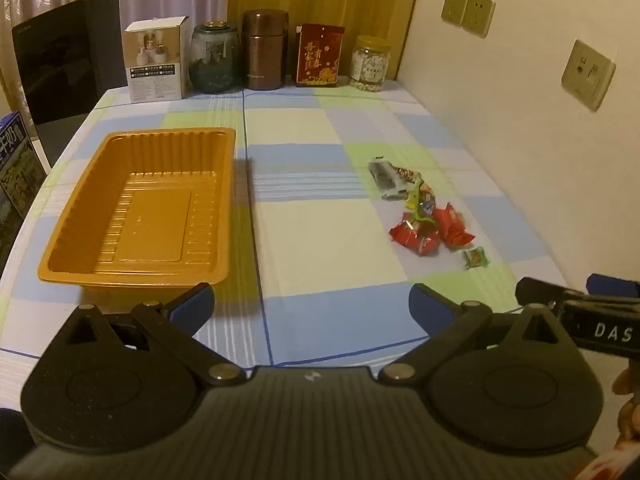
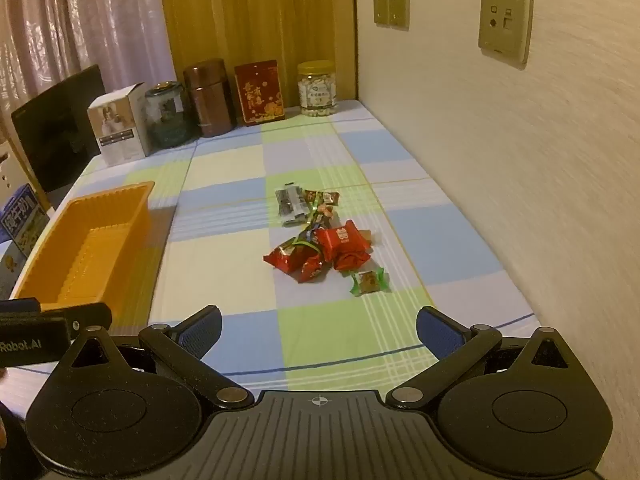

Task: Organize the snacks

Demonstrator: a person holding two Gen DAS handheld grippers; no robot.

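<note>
An empty orange plastic tray (image 1: pixel 80 256) sits on the checked tablecloth at the left; it also shows in the right wrist view (image 2: pixel 132 216). A small heap of wrapped snacks (image 1: pixel 426 216) lies to the right near the wall: red packets (image 2: pixel 340 248), a grey packet (image 2: pixel 290 204), and a green-wrapped candy (image 2: pixel 370 280) a little apart at the front. My left gripper (image 1: pixel 312 300) is open and empty, just in front of the tray's near right corner. My right gripper (image 2: pixel 320 326) is open and empty, short of the snack heap.
A row stands along the back edge: a white box (image 1: pixel 156 60), a glass jar (image 1: pixel 214 60), a brown canister (image 1: pixel 264 52), a red box (image 1: pixel 320 56) and a clear snack jar (image 1: pixel 370 64). The wall (image 1: pixel 520 120) runs close on the right. A blue carton (image 1: pixel 18 168) stands at the left.
</note>
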